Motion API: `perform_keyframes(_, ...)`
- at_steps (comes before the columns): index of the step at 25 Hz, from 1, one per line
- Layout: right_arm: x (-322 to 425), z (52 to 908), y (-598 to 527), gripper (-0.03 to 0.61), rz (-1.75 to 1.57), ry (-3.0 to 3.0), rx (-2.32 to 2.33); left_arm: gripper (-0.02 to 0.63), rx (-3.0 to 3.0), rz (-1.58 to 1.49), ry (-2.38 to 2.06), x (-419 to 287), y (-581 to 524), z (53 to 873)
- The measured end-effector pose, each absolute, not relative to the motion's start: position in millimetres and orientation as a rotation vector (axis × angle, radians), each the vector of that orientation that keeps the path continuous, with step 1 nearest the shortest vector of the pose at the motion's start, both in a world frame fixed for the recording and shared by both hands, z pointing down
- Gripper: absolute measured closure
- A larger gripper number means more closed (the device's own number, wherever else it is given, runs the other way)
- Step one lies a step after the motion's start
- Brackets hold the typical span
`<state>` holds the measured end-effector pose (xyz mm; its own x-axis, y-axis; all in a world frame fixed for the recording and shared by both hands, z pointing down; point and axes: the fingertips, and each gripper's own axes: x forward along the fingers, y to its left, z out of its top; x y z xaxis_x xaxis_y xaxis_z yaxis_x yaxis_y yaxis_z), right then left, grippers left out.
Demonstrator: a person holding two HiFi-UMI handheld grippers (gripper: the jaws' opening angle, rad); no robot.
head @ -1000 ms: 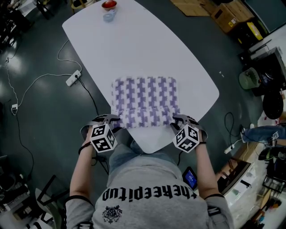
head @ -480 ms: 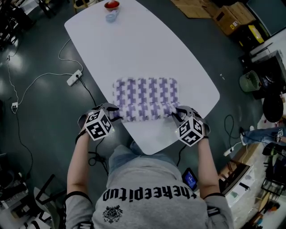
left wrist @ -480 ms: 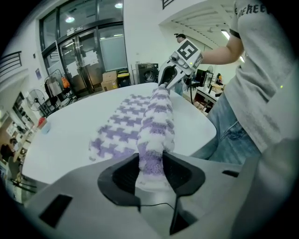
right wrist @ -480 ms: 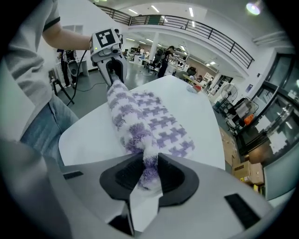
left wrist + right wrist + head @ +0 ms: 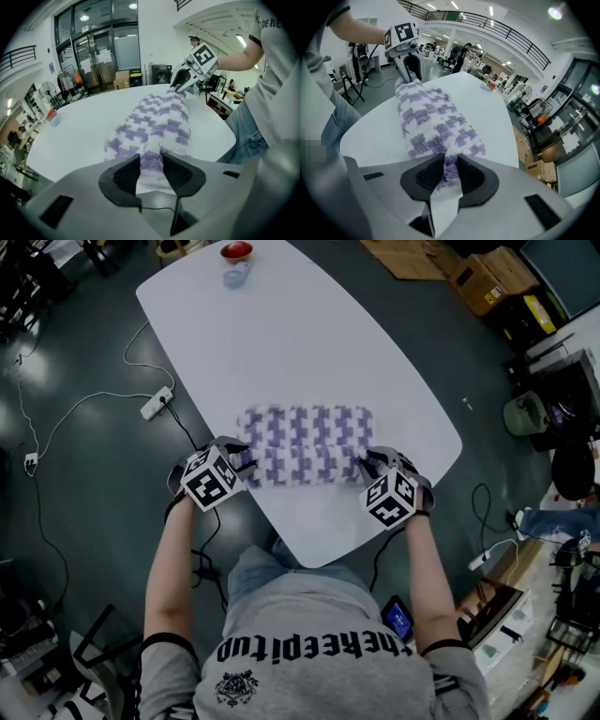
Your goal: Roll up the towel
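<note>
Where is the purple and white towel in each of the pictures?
Head view: the towel lies in the middle, on the near half of the white table.
Left gripper view: the towel runs up from the jaws at bottom centre.
Right gripper view: the towel runs from the jaws at bottom centre up to the left.
Shared landmark: the white table under it shows in all three views.

towel [image 5: 305, 446]: purple-white houndstooth, fluffy
state: I see the near edge folded over, partly rolled
place: crosswise on table [image 5: 309, 324], near my end
</note>
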<state>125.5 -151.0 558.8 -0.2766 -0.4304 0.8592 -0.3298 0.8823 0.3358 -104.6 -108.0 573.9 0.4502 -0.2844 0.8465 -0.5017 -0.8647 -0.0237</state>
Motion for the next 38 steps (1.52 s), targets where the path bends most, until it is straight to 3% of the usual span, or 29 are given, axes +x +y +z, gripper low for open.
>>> perform_keyframes(10,125,571,-165,0.494,-0.099,-1.882,0.575,0.461,2.455,1.481,-0.722,-99,-121,584)
perform_keyframes(20,125,512,-148,0.484,-0.200,-2.083,0.691,0.446,2.673,1.437,-0.948,-95,-112,513)
perform_keyframes(32,128,588,-113,0.380,-0.246,-1.969,0.491,0.368,2.575,1.695,-0.691,-69,-61,594)
perform_keyframes(36,126,597,-126,0.382,-0.315,-1.911,0.487,0.373,2.544,1.802,-0.708,-73,-73,602)
perform_keyframes(38,126,595,-128,0.442,-0.334,-1.898,0.485,0.422,2.540,1.839,-0.721,-74,-76,600)
